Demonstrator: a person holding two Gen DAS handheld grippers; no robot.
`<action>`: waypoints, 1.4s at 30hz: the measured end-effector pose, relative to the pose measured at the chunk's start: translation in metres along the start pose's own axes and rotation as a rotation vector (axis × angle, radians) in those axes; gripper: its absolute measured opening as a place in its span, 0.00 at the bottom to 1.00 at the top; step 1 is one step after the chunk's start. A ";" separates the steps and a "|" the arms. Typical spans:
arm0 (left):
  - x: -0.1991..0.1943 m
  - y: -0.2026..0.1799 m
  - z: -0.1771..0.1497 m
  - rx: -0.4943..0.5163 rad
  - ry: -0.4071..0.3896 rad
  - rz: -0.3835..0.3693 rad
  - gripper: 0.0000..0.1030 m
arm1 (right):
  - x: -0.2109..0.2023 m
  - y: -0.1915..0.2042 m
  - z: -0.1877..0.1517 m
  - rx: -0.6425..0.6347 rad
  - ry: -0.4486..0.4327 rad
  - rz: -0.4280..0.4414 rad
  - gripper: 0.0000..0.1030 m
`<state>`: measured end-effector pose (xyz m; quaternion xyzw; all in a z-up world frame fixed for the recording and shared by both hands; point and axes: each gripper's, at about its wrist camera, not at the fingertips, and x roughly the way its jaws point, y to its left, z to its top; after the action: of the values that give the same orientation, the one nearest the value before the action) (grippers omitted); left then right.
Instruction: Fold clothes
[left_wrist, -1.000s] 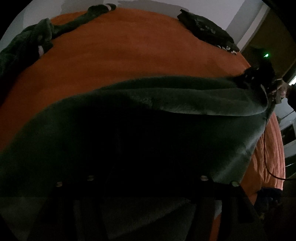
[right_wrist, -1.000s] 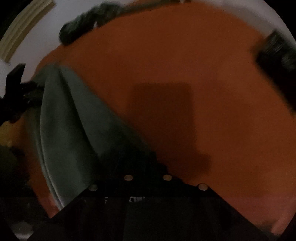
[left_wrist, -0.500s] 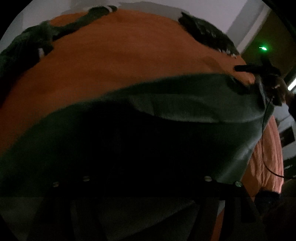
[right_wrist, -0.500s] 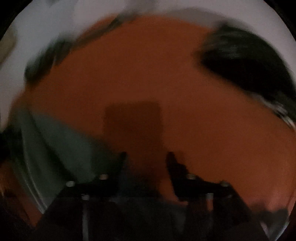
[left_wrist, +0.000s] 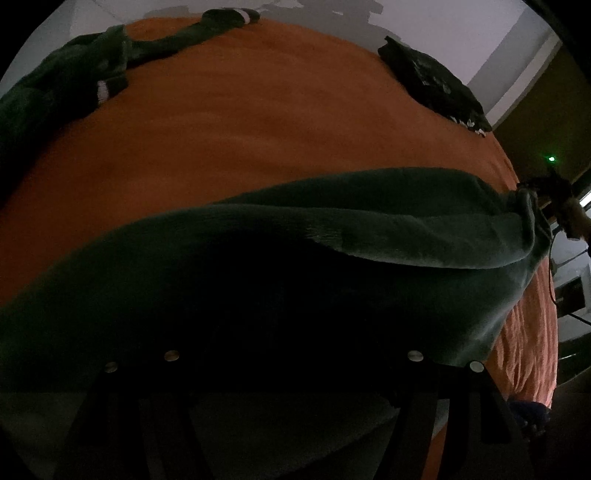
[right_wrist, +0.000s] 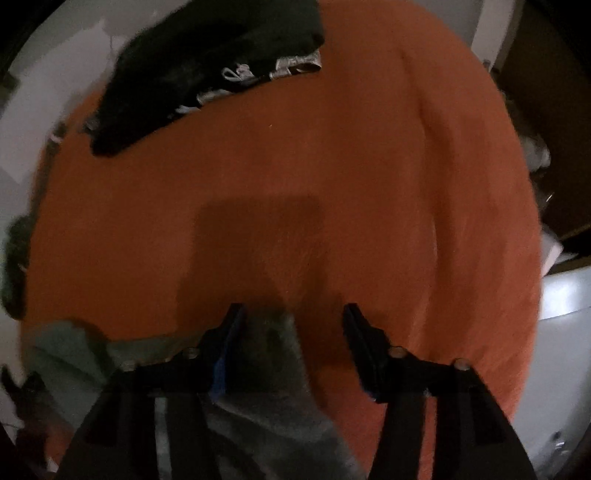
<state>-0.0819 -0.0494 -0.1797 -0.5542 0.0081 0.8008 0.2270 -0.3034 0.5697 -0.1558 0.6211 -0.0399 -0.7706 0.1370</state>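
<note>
A dark green fleece garment (left_wrist: 332, 258) spreads across the near part of the orange bed (left_wrist: 240, 129) and covers my left gripper's fingers, so its jaws are hidden in the dark cloth. The garment's far corner lies by my right gripper (left_wrist: 550, 184), seen small at the right edge. In the right wrist view my right gripper (right_wrist: 293, 314) is open, its fingers (right_wrist: 231, 325) apart, and a corner of the green garment (right_wrist: 273, 339) lies loose between them on the bed (right_wrist: 332, 166).
A dark green garment with striped cuffs (left_wrist: 92, 74) lies at the bed's far left. A black printed garment (left_wrist: 432, 81) lies at the far right corner and also shows in the right wrist view (right_wrist: 207, 70). White walls stand beyond; furniture stands to the right.
My right gripper has opened and let go of the green garment's corner, and it has swung right toward the black garment. The left view has barely changed.
</note>
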 end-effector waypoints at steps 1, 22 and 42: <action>0.000 0.002 0.001 -0.002 0.000 0.002 0.69 | -0.008 0.001 -0.007 -0.004 -0.027 0.006 0.22; 0.007 -0.004 0.001 -0.005 0.003 0.049 0.75 | -0.080 0.028 -0.049 -0.038 -0.248 -0.295 0.80; 0.015 -0.009 0.004 0.005 0.005 0.072 0.79 | -0.014 0.001 0.003 0.018 -0.022 -0.073 0.08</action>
<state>-0.0861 -0.0345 -0.1898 -0.5551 0.0307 0.8070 0.1992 -0.3040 0.5718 -0.1418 0.6149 -0.0258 -0.7815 0.1028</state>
